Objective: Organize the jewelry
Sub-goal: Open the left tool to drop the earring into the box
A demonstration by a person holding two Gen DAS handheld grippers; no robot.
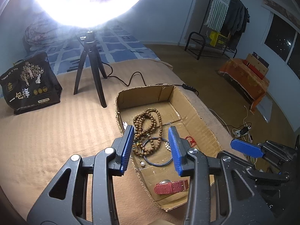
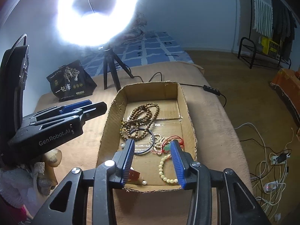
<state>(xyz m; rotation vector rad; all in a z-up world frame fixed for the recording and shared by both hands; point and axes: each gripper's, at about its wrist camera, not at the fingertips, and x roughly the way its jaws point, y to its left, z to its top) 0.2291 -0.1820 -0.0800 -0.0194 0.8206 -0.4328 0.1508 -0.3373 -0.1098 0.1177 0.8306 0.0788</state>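
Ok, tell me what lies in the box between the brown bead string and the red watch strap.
In the left wrist view, a dark thin bangle and a loose pearl lie on the cardboard box floor between the brown bead string and the red watch strap.

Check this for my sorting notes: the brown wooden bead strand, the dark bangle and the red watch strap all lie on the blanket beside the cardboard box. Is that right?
Not quite. The brown wooden bead strand, dark bangle and red watch strap lie inside the cardboard box, not beside it on the blanket. The left wrist view shows all three on the box floor.
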